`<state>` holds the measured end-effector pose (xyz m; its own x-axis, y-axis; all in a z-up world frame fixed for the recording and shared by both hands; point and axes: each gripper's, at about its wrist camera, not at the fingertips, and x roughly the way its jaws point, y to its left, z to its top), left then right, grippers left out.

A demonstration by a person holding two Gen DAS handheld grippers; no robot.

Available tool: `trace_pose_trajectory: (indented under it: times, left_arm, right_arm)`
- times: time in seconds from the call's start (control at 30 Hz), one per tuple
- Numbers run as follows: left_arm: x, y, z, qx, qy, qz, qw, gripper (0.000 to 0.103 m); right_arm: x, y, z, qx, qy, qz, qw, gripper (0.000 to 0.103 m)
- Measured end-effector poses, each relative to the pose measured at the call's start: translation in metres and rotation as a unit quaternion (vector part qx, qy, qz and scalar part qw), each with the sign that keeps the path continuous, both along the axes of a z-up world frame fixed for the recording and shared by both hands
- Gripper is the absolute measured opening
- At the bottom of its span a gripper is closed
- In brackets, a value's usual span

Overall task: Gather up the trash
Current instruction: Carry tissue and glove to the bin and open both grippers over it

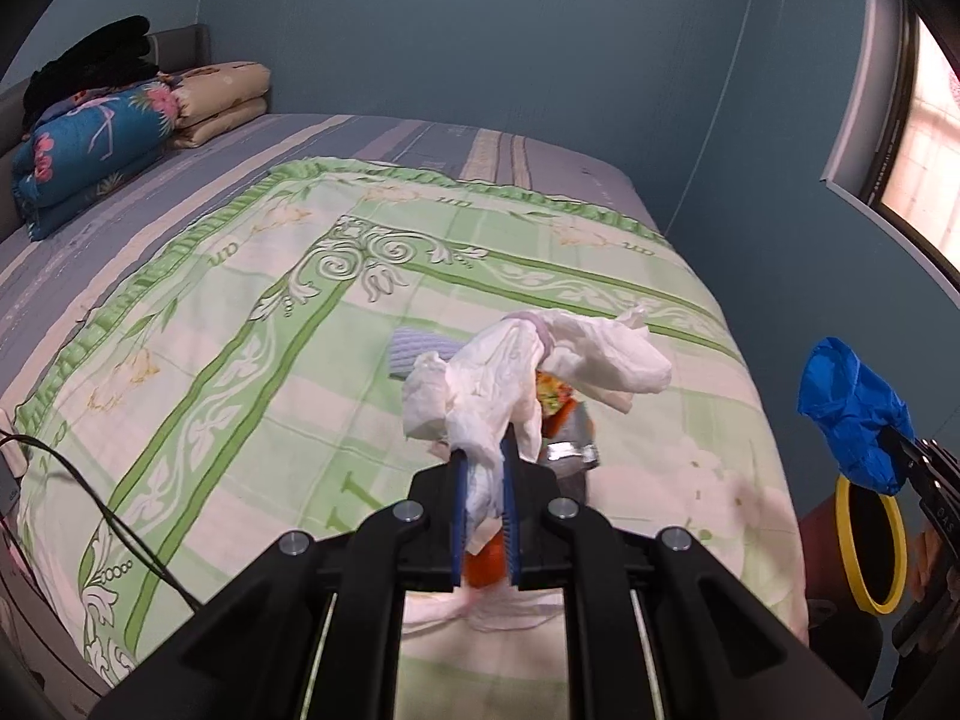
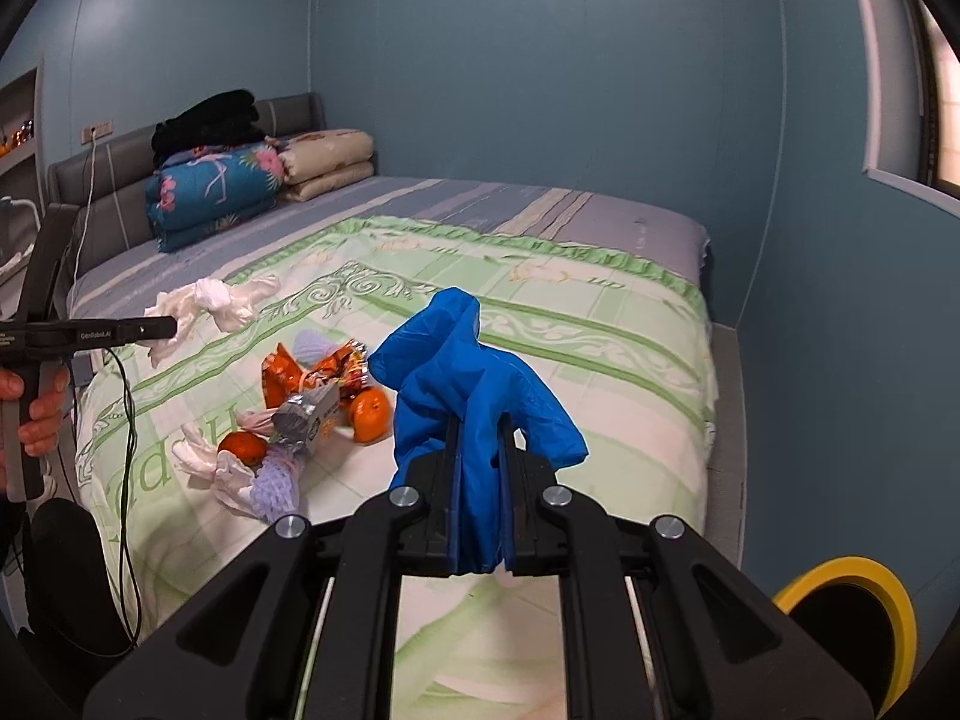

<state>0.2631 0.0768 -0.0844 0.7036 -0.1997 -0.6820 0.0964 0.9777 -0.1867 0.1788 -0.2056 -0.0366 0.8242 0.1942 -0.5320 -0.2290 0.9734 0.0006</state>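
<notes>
Jaws clamp tissue (image 1: 528, 372) and blue glove (image 2: 474, 384)

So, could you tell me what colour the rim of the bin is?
Yellow; the bin rim shows best in the right wrist view.

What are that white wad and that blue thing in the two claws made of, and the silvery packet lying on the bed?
The white wad looks like soft tissue paper: matte, crumpled, with torn, floppy edges. The blue thing seems to be thin plastic or rubbery film, perhaps a glove or bag: smooth, faintly glossy, draping in folds. The silvery packet looks like foil-lined wrapper: shiny, sharply creased.
</notes>
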Motion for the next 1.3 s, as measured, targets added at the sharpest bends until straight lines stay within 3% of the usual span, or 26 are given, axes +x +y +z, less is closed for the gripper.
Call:
trace_pose_trajectory:
  times: [0.6, 1.3]
  left_arm:
    - [-0.014, -0.104, 0.033, -0.018, -0.031, -0.093, 0.995, 0.009]
    - [-0.03, -0.25, 0.039, -0.038, -0.034, -0.225, 0.9731, 0.009]
  right_arm:
    - [-0.045, -0.082, 0.021, 0.022, -0.034, -0.078, 0.996, 0.009]
    - [-0.102, -0.178, 0.023, 0.032, -0.049, -0.193, 0.979, 0.009]
